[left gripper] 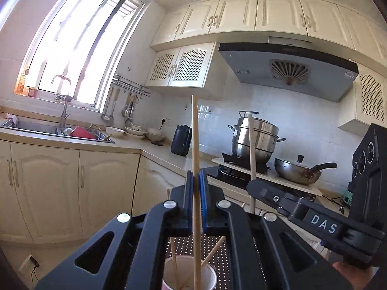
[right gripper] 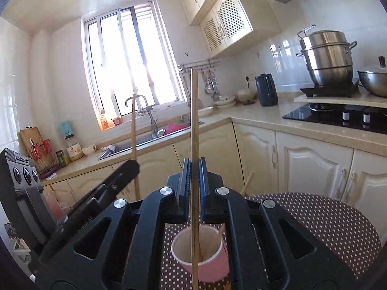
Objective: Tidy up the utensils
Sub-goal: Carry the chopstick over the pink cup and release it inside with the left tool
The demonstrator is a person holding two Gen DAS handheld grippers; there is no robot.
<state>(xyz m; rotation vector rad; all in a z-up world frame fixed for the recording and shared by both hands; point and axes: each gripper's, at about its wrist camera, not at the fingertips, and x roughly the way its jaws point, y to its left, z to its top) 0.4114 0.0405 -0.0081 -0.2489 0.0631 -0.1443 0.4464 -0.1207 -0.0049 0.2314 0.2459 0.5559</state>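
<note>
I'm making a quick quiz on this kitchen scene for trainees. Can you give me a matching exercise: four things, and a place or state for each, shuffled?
Things:
1. left gripper
2. pink paper cup
3. steamer pot
4. black kettle

Places or states:
A. on the counter in the corner
B. on the stove
C. on the dotted cloth, chopsticks inside
D. jaws shut on an upright chopstick

Pairs: 1-D, 2-C, 3-B, 4-A
</note>
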